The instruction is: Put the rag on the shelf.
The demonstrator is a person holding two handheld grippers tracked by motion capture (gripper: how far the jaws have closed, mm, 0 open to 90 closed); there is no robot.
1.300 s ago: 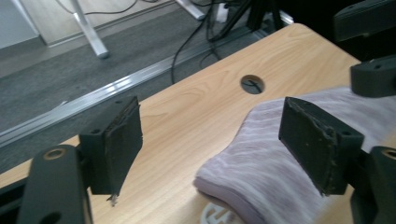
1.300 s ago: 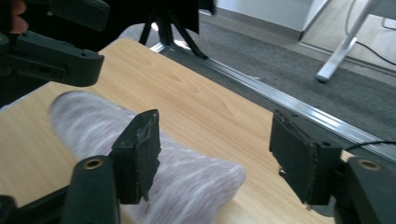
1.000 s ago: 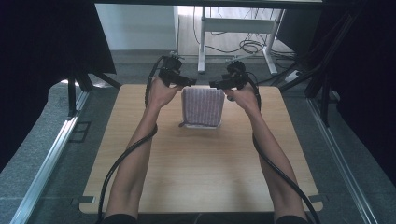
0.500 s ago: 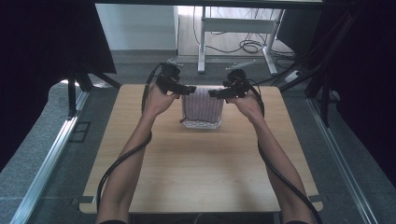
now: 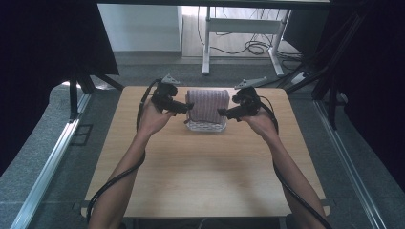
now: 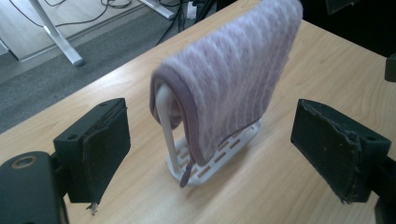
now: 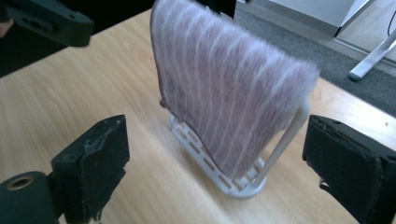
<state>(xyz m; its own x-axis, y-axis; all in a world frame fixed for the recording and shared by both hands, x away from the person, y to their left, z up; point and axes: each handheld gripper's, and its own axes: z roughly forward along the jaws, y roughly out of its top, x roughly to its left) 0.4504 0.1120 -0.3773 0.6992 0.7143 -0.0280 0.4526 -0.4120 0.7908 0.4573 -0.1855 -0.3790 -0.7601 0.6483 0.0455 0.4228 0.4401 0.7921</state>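
You held your left gripper (image 5: 185,109) at the left end of the small white rack (image 5: 206,126), its jaws spread wide and holding nothing. In the left gripper view the two black pads stood well apart, one on either side of the rack's near end, touching neither the rack nor the cloth. Your right gripper (image 5: 224,113) sat at the opposite end of the rack, pointing back toward the left one, and its jaws were likewise wide and empty; in the right gripper view the pads framed the rack's white upright without touching it.

The striped purple towel (image 5: 207,105) hung draped over the top bar of the rack, falling down both faces and covering most of the frame. Its lower edge reached down near the rack's slotted base, where a small corner of cloth dangled at the end nearest your left gripper. The rack stood upright on the wooden tabletop (image 5: 205,181), toward the far edge and roughly midway across its width.

Your left hand (image 5: 152,118) and right hand (image 5: 260,121) were level with the rack, one on each side, with your forearms stretched over the tabletop toward it. A black cable (image 5: 114,179) trailed from the left gripper back along your forearm.
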